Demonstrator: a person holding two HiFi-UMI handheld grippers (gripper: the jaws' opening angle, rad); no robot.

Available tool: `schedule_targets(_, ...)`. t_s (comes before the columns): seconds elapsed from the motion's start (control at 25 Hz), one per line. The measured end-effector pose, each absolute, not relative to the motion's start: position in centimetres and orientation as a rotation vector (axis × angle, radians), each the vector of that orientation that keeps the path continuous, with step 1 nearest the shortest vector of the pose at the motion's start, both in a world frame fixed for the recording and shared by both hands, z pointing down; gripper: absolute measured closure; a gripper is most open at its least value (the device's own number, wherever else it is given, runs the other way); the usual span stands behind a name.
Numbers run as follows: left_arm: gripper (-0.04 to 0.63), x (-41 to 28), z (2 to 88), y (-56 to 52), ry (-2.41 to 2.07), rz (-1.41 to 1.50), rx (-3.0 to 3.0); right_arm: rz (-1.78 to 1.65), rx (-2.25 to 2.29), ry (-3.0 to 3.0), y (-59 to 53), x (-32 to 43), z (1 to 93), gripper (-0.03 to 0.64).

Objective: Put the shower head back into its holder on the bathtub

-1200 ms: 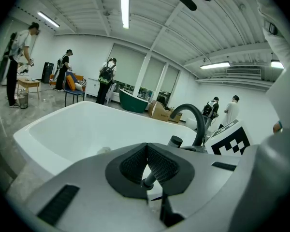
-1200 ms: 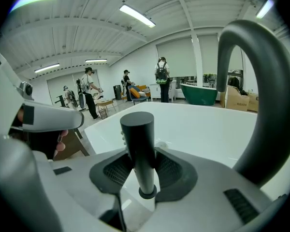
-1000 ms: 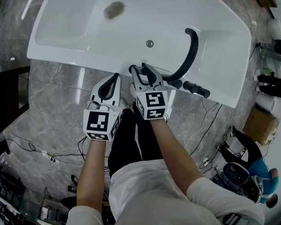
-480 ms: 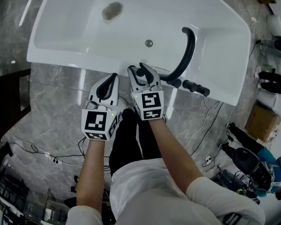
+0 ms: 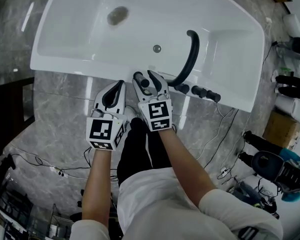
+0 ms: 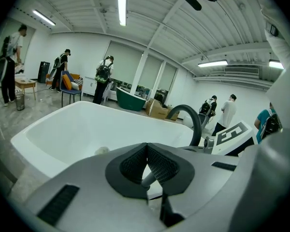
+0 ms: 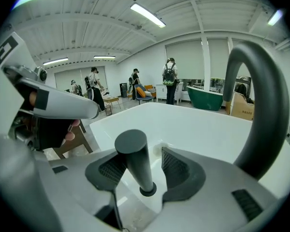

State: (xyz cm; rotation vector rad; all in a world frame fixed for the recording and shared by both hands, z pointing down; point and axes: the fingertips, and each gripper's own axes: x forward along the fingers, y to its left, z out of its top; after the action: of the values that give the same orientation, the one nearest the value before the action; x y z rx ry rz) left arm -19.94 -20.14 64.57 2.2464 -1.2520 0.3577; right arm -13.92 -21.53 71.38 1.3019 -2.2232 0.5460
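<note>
Right gripper view: a dark shower head point(image 7: 134, 158) stands upright in its holder point(image 7: 148, 190) on the bathtub point(image 5: 60, 64) rim, just let go.
The right tongs point(image 7: 144, 169) have just been opening and now stand wide apart with the handle between them. The pad at the picture's right shows a clear gap; whether the other pad touches cannot be told. The shower head appears to stand on its own, so the task looks essentially done. The likely remaining step is backing the tongs away without knocking it. The left tongs point(image 6: 146, 159) hang just beside, at the tub's near edge, pads pressed together on nothing. A dark arched spout point(image 5: 189, 54) rises nearby on the same rim.
</note>
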Motion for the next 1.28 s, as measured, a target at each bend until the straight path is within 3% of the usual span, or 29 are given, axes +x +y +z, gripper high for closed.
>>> schedule_targets(0.6,0.583,-19.6,59.7,-18.6,-1.312,0.39,2.246,0.51,1.24,-2.329,-19.5,-13.7,64.3,0.405)
schedule_targets(0.68,0.583,-19.3,58.4,-18.3,-1.316,0.39,2.247,0.501,1.204,-2.359,-18.9,-13.4,62.5,0.508)
schedule_targets(0.8,0.583,-18.8,56.2,-17.9,-1.328,0.381,2.256,0.487,1.155,-2.401,-18.3,-12.5,59.8,0.58)
schedule_targets(1.28,0.583,-18.1,46.3,-16.6,-1.451,0.333,2.334,0.397,0.988,-2.619,-17.8,-7.8,47.2,0.598)
